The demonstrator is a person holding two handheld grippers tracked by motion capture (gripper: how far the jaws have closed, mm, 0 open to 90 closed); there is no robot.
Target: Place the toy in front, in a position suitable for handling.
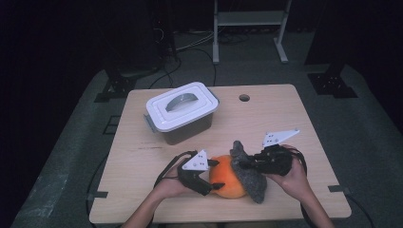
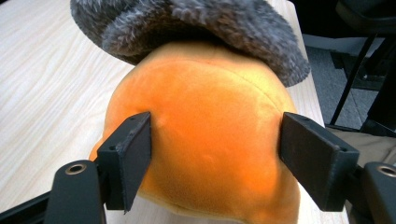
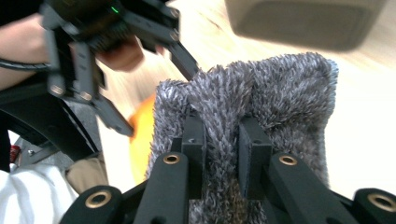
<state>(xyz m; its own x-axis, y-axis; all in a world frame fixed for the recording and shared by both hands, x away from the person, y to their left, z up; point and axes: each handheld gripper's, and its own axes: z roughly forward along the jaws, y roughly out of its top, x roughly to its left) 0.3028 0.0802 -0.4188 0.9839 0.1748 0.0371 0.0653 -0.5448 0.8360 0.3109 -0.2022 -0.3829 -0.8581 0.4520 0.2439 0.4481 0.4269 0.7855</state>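
Tongs, left (image 1: 215, 175): in the high view I hold them against the near-left side of the orange plush ball (image 1: 227, 183), jaws astride it; my right tongs (image 1: 248, 164) pinch the grey fuzzy cloth (image 1: 252, 178) draped over the ball's right side. White-lidded box (image 1: 181, 113) stands farther back on the desk (image 1: 285, 118).

Left gripper view: jaws spread, flanking the ball (image 2: 205, 140); whether the pads press it I cannot tell. Cloth (image 2: 196, 28) lies on top.

Right gripper view: jaws pressed together on a fold of cloth (image 3: 261, 98).
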